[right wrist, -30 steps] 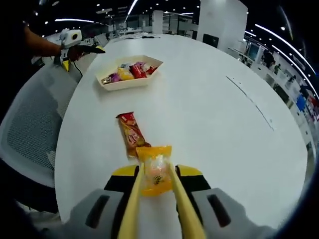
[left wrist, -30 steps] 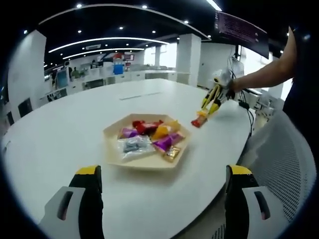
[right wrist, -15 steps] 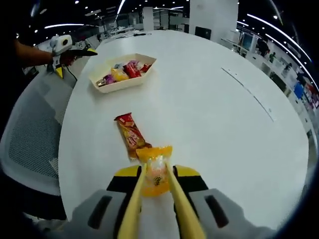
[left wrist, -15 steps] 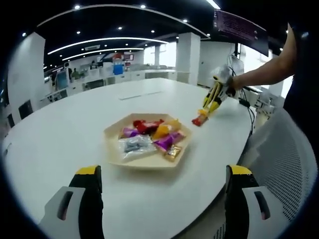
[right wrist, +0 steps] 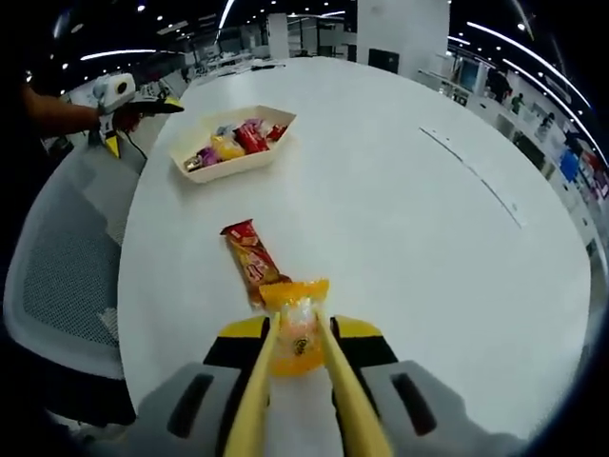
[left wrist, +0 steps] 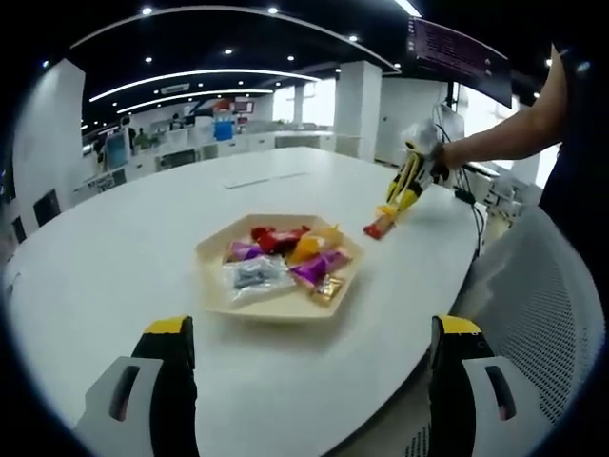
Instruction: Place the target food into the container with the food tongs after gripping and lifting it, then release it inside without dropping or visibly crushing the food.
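I can read no text anywhere. The red wrapper (right wrist: 251, 263) lying on the surface carries printing too small and blurred to make out, and the dark hanging sign (left wrist: 461, 49) overhead shows faint lines of writing I cannot decipher.

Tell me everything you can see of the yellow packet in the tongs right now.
The yellow packet is a glossy, crinkled plastic wrapper with a pale, clear middle showing light food inside. It sits upright between the two yellow tongs, pinched at its sides, its top edge flared. It looks uncrushed. Behind it a red snack bar lies on the white table.
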### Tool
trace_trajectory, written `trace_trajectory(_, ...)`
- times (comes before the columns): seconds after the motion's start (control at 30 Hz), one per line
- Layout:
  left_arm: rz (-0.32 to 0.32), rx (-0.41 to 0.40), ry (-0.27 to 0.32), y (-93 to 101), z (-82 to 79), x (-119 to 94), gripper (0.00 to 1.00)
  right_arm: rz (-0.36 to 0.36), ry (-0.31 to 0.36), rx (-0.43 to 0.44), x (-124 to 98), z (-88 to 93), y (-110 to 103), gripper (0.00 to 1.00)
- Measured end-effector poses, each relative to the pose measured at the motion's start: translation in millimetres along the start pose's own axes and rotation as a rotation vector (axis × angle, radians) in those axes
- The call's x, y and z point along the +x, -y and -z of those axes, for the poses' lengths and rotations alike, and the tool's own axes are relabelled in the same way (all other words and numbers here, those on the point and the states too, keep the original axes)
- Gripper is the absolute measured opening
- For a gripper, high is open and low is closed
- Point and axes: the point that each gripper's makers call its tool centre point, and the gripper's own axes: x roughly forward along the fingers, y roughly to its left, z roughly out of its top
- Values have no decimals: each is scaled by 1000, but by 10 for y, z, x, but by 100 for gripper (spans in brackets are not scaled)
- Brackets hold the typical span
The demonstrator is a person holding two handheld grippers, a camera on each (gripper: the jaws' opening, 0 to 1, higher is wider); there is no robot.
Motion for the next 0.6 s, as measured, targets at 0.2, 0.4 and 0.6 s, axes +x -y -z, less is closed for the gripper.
trace_trajectory(0.2,3,10,-12,3,25,5,100,17,13,42,-117,-128,82,24)
trace_trajectory(0.4,-6,11,-7,-18,18,-1,100,40,18,7,-257,-231,151,24)
trace_trajectory(0.6,-3,24,-15,-18,38,5,100,45,17,-10,-351,-331,163,24)
